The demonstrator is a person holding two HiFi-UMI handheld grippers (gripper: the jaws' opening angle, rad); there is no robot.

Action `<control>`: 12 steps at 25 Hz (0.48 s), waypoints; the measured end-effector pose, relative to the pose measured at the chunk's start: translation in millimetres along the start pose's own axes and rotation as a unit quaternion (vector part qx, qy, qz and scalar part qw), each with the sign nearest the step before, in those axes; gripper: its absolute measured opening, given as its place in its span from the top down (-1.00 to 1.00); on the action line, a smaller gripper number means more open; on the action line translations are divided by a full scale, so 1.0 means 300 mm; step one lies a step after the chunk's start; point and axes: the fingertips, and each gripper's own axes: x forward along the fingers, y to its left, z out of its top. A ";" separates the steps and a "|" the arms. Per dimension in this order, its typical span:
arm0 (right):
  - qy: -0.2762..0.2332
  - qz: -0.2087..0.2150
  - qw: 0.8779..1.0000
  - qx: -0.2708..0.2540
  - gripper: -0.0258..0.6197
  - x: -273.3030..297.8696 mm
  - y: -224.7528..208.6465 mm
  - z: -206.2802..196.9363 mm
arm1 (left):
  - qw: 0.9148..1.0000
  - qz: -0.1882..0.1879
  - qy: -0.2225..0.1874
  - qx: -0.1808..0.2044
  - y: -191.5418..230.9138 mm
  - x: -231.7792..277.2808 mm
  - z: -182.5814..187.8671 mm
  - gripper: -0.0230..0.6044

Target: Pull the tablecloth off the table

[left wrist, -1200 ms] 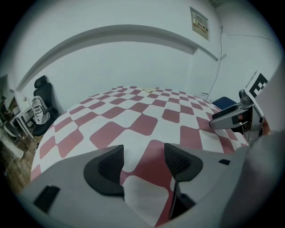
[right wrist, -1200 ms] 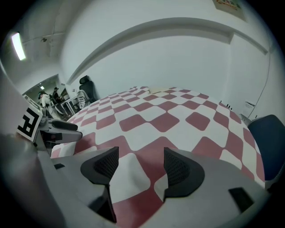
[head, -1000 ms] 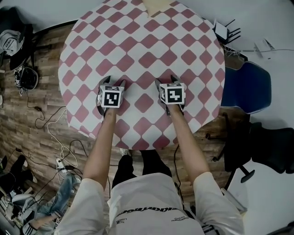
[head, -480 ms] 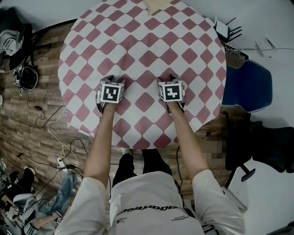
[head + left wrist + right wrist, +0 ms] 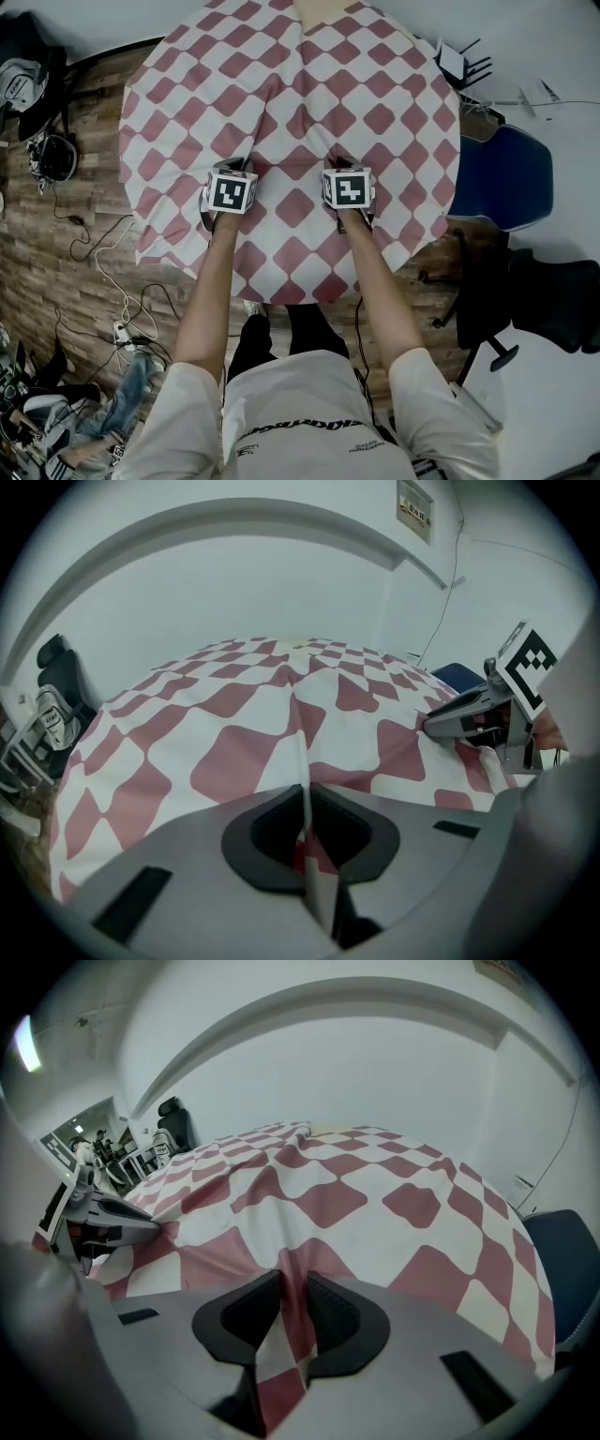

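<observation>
Left gripper view: the left tongs [image 5: 302, 797] have just been closing and pinch a thin raised fold of the checked tablecloth [image 5: 234, 714]; right gripper view: the right tongs [image 5: 292, 1290] have likewise been closing and clamp a thicker fold; the tablecloth lies over the round tabletop [image 5: 319, 11], creases radiating from both pinch points; a blue chair [image 5: 502, 173] stands just beside the tabletop, at the right.

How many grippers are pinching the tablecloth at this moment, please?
2. The left gripper pinches a raised fold of the tablecloth left of its middle, the right gripper another fold right of it; both have just been closing. None is hidden.
</observation>
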 end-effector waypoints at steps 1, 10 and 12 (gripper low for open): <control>0.003 0.000 1.000 0.005 0.60 -0.004 -0.001 -0.006 | 1.000 -0.002 -0.001 -0.001 -0.004 0.000 -0.001 0.83; 0.007 0.029 0.998 0.059 0.81 -0.023 0.020 -0.032 | 1.000 -0.013 -0.008 -0.016 -0.027 -0.046 0.013 0.88; 0.008 0.030 0.998 0.058 0.81 -0.029 0.024 -0.043 | 0.999 -0.016 -0.009 -0.035 -0.028 -0.064 0.009 0.88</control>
